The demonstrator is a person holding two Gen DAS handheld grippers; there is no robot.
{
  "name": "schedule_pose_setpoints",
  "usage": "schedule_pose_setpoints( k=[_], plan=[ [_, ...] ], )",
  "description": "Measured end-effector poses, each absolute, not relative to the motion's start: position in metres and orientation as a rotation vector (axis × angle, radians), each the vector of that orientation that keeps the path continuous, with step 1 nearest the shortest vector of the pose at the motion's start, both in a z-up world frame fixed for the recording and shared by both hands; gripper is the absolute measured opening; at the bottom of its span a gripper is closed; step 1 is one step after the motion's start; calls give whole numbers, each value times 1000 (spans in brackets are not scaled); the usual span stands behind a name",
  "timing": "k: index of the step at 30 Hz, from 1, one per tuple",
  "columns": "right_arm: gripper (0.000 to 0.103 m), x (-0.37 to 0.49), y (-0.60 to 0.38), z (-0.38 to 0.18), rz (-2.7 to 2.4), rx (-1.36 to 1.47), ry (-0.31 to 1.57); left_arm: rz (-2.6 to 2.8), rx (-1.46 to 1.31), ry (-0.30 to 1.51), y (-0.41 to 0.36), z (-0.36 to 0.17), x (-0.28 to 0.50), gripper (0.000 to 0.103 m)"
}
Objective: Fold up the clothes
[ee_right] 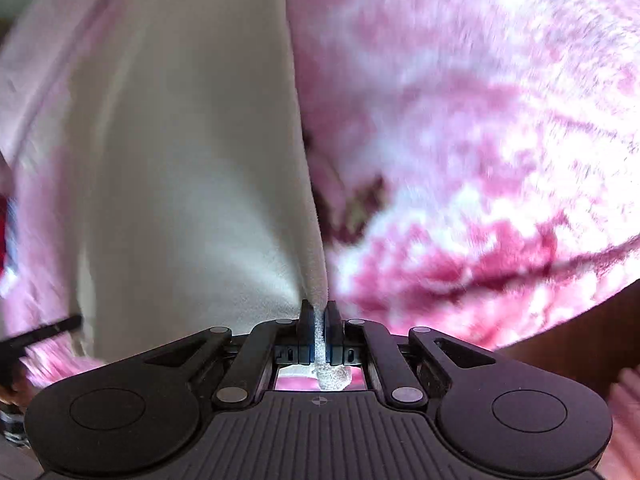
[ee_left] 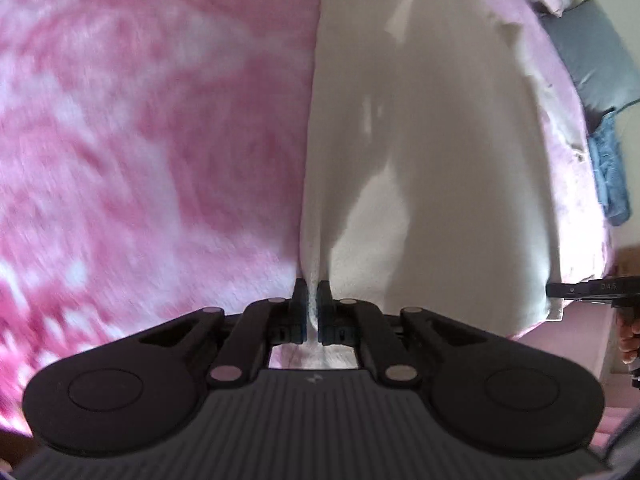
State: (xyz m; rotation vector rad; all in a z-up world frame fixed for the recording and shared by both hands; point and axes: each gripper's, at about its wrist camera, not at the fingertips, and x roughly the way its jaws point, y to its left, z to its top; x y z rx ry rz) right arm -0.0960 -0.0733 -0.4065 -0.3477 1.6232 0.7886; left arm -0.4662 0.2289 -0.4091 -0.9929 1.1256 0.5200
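A cream-white garment [ee_left: 420,140] hangs stretched over a pink and white fluffy blanket [ee_left: 140,120]. My left gripper [ee_left: 312,292] is shut on the garment's near left corner, with the cloth pinched between its black fingers. In the right wrist view the same white garment [ee_right: 192,160] fills the left half. My right gripper [ee_right: 319,312] is shut on the garment's other corner, and a strip of cloth runs down between its pads. The right gripper's tip [ee_left: 588,289] shows at the right edge of the left wrist view, beside the cloth's corner.
The pink blanket [ee_right: 480,140] covers a bed. A grey pillow [ee_left: 592,52] and a blue knitted cloth [ee_left: 608,172] lie at the far right of the bed. A hand [ee_left: 630,336] shows at the right edge. A red item [ee_right: 6,236] sits at the left edge.
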Motion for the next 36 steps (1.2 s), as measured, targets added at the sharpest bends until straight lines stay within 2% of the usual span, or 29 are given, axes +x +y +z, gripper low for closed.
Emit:
schedule_pose_setpoints(
  k=[2, 3, 4, 5, 6, 7, 10, 14, 20, 24, 28, 29, 30, 31, 32, 34, 36],
  plan=[
    [4, -97, -66, -411, 775, -397, 1632, 506, -975, 1177, 232, -405, -462, 5],
    [5, -96, -60, -410, 785, -428, 1646, 471, -958, 1232, 234, -403, -459, 11],
    [19, -94, -53, -408, 783, -478, 1667, 437, -929, 1291, 237, -401, -457, 13],
    [47, -90, -49, -406, 772, -531, 1685, 418, -890, 1333, 242, -396, -456, 14],
    [58, -83, -45, -401, 753, -590, 1683, 419, -870, 1335, 250, -389, -455, 15],
    [62, -74, -41, -394, 741, -637, 1642, 421, -853, 1329, 258, -381, -454, 15],
    [62, -31, -24, -369, 709, -625, 1491, 468, -853, 1158, 301, -354, -440, 15],
    [62, 38, 26, -352, 764, -414, 1337, 536, -823, 901, 372, -341, -384, 34],
    [62, 109, 158, -362, 1037, -209, 1136, 492, -731, 768, 446, -374, -253, 38],
    [62, 133, 229, -389, 1157, -77, 1129, 466, -718, 755, 486, -400, -173, 42],
    [62, 147, 286, -418, 1161, 73, 1198, 457, -756, 764, 510, -431, -138, 40],
    [62, 152, 300, -427, 1163, 108, 1213, 455, -766, 766, 516, -439, -130, 35],
    [62, 154, 307, -436, 1170, 131, 1238, 453, -775, 768, 522, -447, -121, 23],
    [45, 156, 312, -444, 1178, 152, 1264, 447, -778, 770, 527, -454, -113, 10],
    [5, 158, 317, -453, 1186, 172, 1290, 423, -748, 771, 528, -456, -107, 6],
    [4, 157, 320, -456, 1182, 183, 1280, 364, -665, 734, 527, -451, -99, 5],
    [4, 151, 306, -436, 1209, 210, 1159, 296, -579, 638, 521, -436, -108, 5]
  ],
)
